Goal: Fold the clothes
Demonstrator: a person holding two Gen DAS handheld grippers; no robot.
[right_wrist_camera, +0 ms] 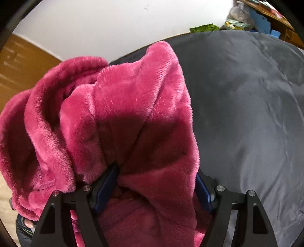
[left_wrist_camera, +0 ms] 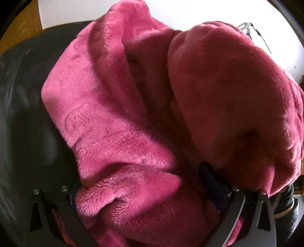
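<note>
Nearest the left wrist camera, the left claw is clenching a thick bunch of the pink fleece garment, the plush cloth filling the gap between its dark blue pads and spilling over both black fingers. The right claw is likewise grasping the same pink fleece garment, its jaws standing wide with a fat fold of fleece packed between the two blue pads, which are pressing into the pile on either side. From both claws the garment is hanging and bunching in deep folds, one rounded lobe bulging toward the right in the left view and a heap of ruffled cloth drooping to the left in the right view. Beyond it the garment's far part is lying on the dark grey sheet of the bed, near the bed's far edge. Farther off, a white wall is rising behind the bed, with a brown wooden panel beside it and a cluttered wooden shelf at the far right corner.
</note>
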